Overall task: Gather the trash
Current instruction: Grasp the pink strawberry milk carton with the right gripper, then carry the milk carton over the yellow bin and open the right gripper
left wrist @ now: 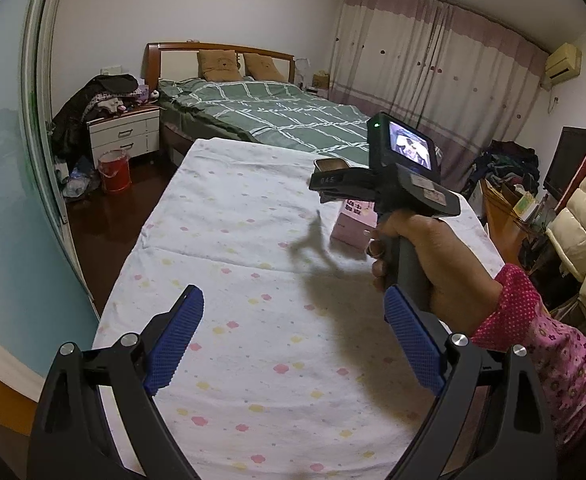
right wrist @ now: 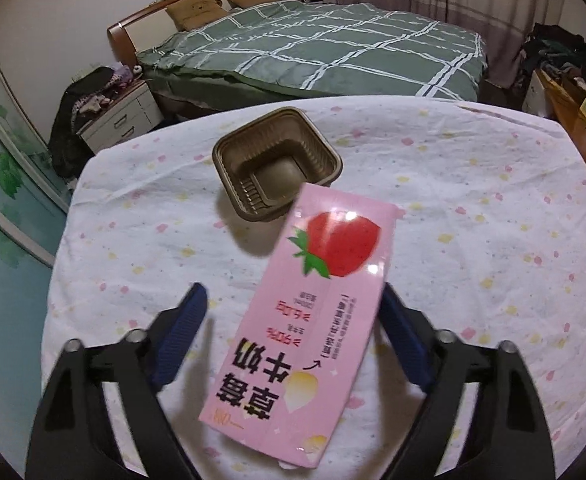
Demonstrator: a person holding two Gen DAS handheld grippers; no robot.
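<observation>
A pink strawberry milk carton [right wrist: 317, 312] lies on the table's flowered white cloth [right wrist: 473, 240], between the wide-apart blue fingers of my right gripper [right wrist: 291, 304], which is open around it without closing. A brown plastic tray [right wrist: 277, 168] sits just beyond the carton. In the left wrist view my left gripper [left wrist: 293, 308] is open and empty above the cloth [left wrist: 233, 240]. The right gripper's body [left wrist: 397, 168] is ahead on the right, with the carton [left wrist: 353, 224] partly hidden under it and the tray's edge [left wrist: 329, 165] showing behind it.
A bed with a green checked quilt [right wrist: 333, 52] stands beyond the table. A white nightstand piled with clothes [left wrist: 123, 132] and a red bucket [left wrist: 113, 170] are at the left. Clutter and a wooden desk [left wrist: 505, 200] line the right side.
</observation>
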